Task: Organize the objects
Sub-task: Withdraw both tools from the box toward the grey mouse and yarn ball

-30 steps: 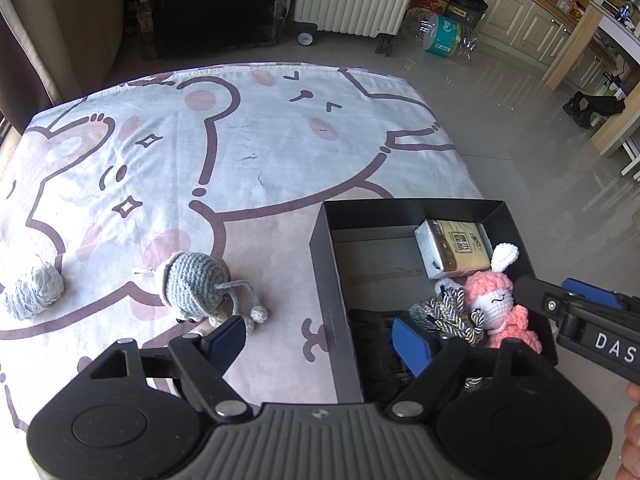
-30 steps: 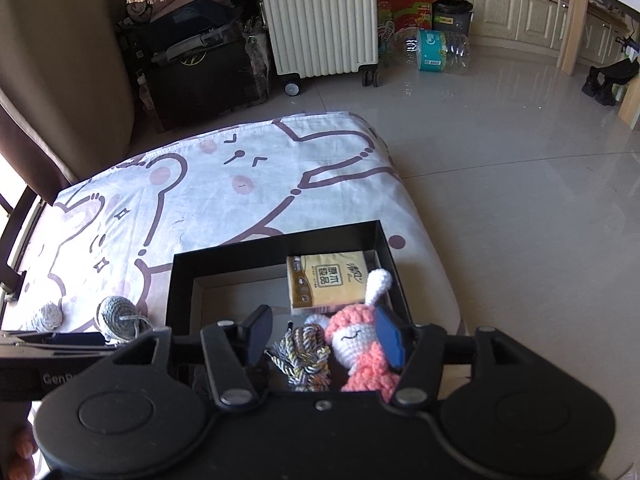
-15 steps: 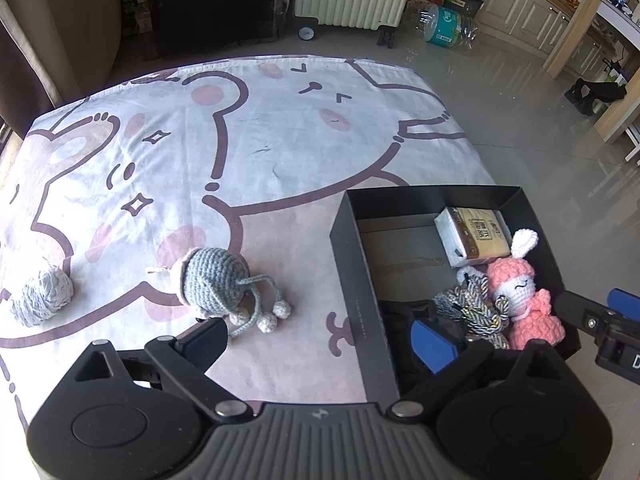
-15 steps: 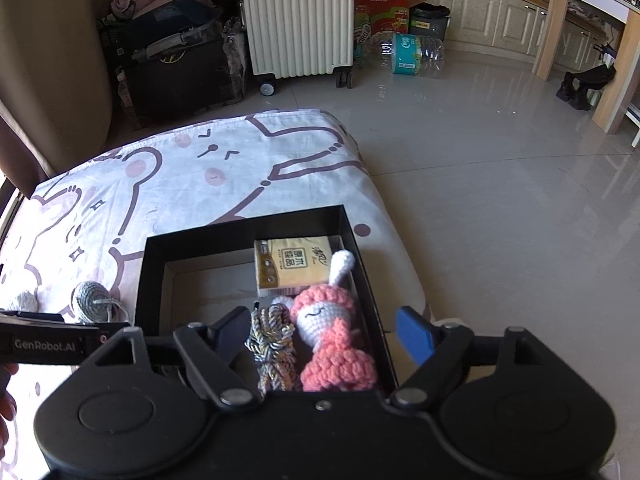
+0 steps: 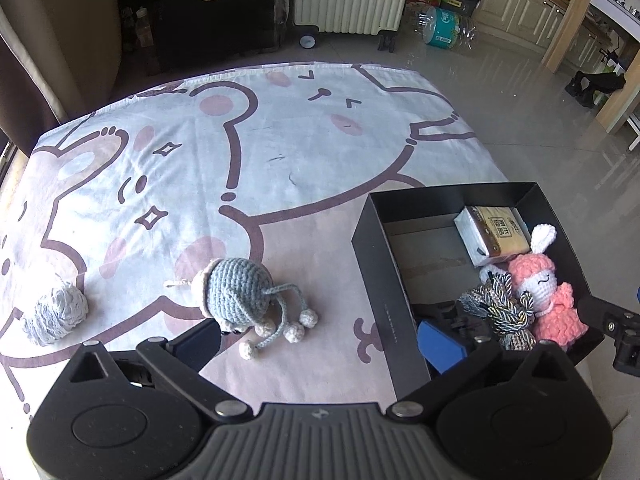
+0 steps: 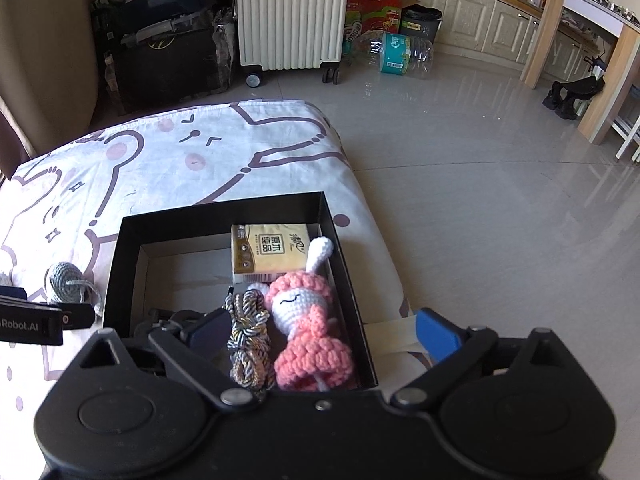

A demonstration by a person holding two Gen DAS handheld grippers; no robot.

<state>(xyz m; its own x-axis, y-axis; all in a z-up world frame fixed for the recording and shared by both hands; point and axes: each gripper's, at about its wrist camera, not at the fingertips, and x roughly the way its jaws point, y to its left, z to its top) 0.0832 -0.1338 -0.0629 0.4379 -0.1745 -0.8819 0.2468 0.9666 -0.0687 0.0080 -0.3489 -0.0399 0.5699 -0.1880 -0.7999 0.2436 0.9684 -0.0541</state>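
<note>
Left wrist view: we had the left gripper (image 5: 318,340) with fingers spread wide and empty, hovering over the bed (image 5: 280,152). Two strays weren't boxed yet: the blue crochet toy (image 5: 236,294) just ahead and a grey yarn ball (image 5: 54,314) farther left.

Right wrist view: our right gripper (image 6: 320,330) was wide open too, above the black box (image 6: 224,210), which held the tissue pack (image 6: 270,254), pink bunny (image 6: 308,328) and rope bundle (image 6: 246,340). Roughly over halfway, we figured.

The black box (image 6: 128,236) is crowded along its right side, its left floor bare.
</note>
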